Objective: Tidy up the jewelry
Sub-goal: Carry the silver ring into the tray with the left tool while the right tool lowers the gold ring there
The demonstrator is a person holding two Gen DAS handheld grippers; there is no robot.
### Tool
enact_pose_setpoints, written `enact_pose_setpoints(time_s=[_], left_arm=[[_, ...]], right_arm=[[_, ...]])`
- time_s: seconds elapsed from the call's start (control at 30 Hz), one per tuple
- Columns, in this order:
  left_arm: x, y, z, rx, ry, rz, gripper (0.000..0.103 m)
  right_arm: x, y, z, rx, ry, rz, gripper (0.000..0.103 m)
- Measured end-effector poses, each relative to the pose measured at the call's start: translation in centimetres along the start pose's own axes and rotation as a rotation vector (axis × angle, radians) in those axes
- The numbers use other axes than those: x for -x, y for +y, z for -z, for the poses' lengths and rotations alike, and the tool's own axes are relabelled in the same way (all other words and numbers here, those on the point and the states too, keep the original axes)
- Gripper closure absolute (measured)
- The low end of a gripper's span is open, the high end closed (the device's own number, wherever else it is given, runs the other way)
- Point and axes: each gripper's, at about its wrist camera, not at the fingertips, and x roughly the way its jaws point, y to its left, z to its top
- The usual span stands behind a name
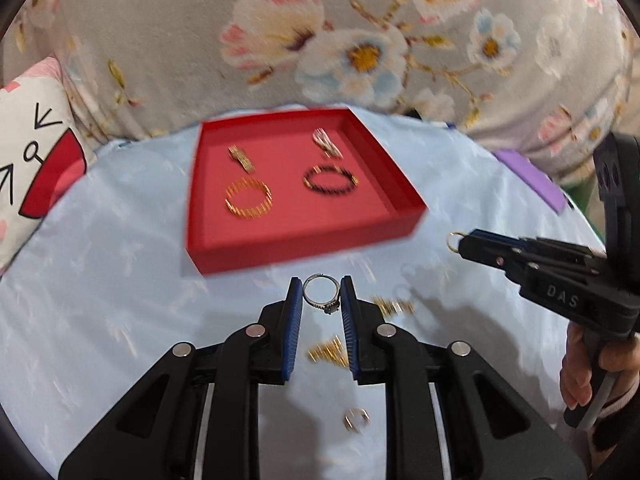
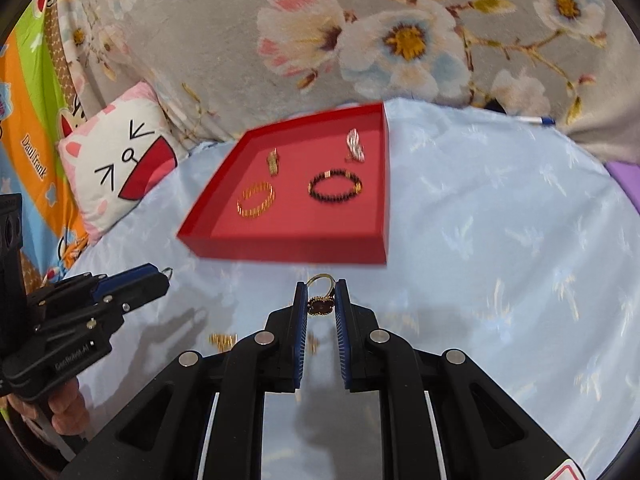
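Observation:
A red tray lies on the light blue cloth and holds a gold bracelet, a dark beaded bracelet and two clips. My left gripper is shut on a silver ring just before the tray's near wall; it also shows in the right wrist view. My right gripper is shut on a gold ring with a dark red flower, held over the cloth; it shows in the left wrist view.
Loose gold pieces and a small ring lie on the cloth near the left gripper. A cat-face cushion sits left of the tray. A floral blanket rises behind. A purple object lies at the right.

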Motion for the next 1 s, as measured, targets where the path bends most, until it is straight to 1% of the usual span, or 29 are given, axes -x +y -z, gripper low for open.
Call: enact_pose_setpoints(time_s=[0.07,0.13,0.2,0.23,0.3,0.33,0.5,0.57,0.73,1.0], left_arm=[[-0.8,1.0,-1.9,0.015,-0.031,-0.038,0.084],[-2.2,1.8,-3.4,0.032,-0.035,-0.062,0.084],[-3.8,2.4,-4.5,0.045,-0.025,-0.067,0.084],[-4.8,2.6,-4.9,0.049,-0.024,-0.091,0.084],[-6.4,2.9,-5.3,0.038,-0.016,-0.111,0.084],[-7.3,3.1,-5.5,0.039,-0.006,-0.127,0.084],[-9.9,3.9,-5.4,0.054,0.028,-0.117,0.084],[-10.7,4.1,-5.1,0.048,0.046,-0.125,0.084],[-11.9,4.4,-4.6,0.045,0.068,-0.152,0.084],[-12.3,4.6,-4.4,0.047,0.066,-0.176,0.084]], right_arm=[[-0.8,0.4,-2.0,-0.004,-0.021,-0.011,0.090],[-2.1,0.8,-3.8,-0.007,-0.039,-0.015,0.090],[-3.6,0.9,-5.0,-0.012,-0.038,-0.009,0.090],[-4.4,0.9,-5.4,-0.019,-0.036,-0.007,0.090],[-6.5,0.8,-6.1,-0.033,-0.013,-0.005,0.090],[-7.1,0.7,-6.2,-0.036,-0.008,-0.002,0.090],[-10.0,0.0,-6.2,-0.055,0.033,0.010,0.090],[-10.6,-0.2,-5.9,-0.056,0.042,0.011,0.090],[-11.4,-0.5,-5.5,-0.060,0.056,0.013,0.090],[-11.3,-0.4,-5.4,-0.044,0.049,0.031,0.089]])
